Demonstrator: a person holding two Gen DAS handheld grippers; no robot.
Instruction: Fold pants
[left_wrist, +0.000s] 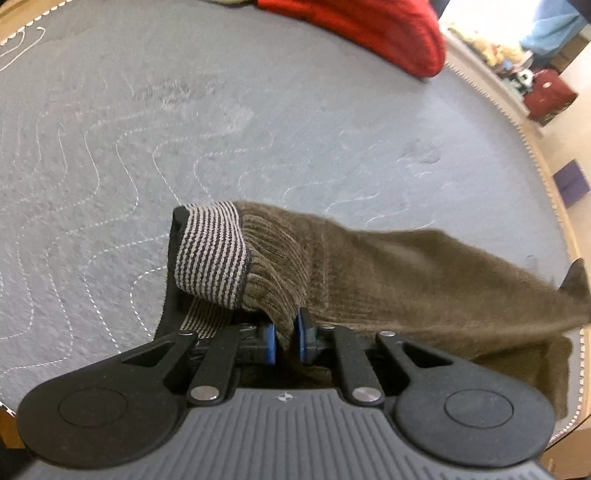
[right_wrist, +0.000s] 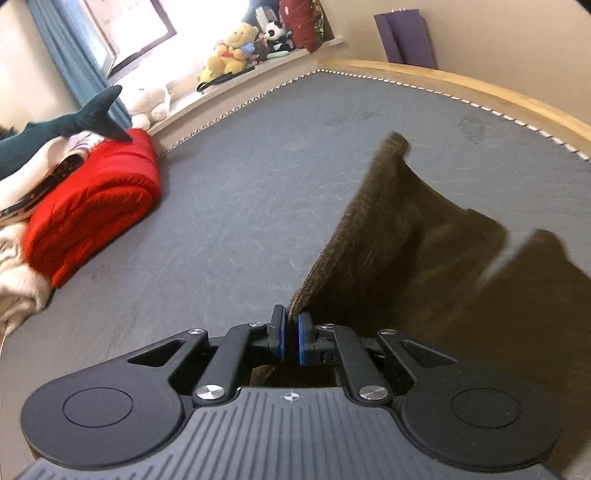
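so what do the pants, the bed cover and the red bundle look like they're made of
Pants: brown ribbed cloth, likely corduroy, matte, with fine parallel ridges; the striped waistband looks like knit elastic.
Bed cover: grey quilted fabric with wavy white stitch lines and a slightly pebbled surface, perhaps felt-like.
Red bundle: soft, puffy folded textile with a faint sheen, maybe a padded blanket or jacket.

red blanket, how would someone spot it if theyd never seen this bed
Start at the grey quilted bed cover that fills both views. Follow it to the edge nearest the windowsill of plush toys; the red blanket lies there, rolled up thick. It is the only bright red bundle, beneath a dark plush shark.
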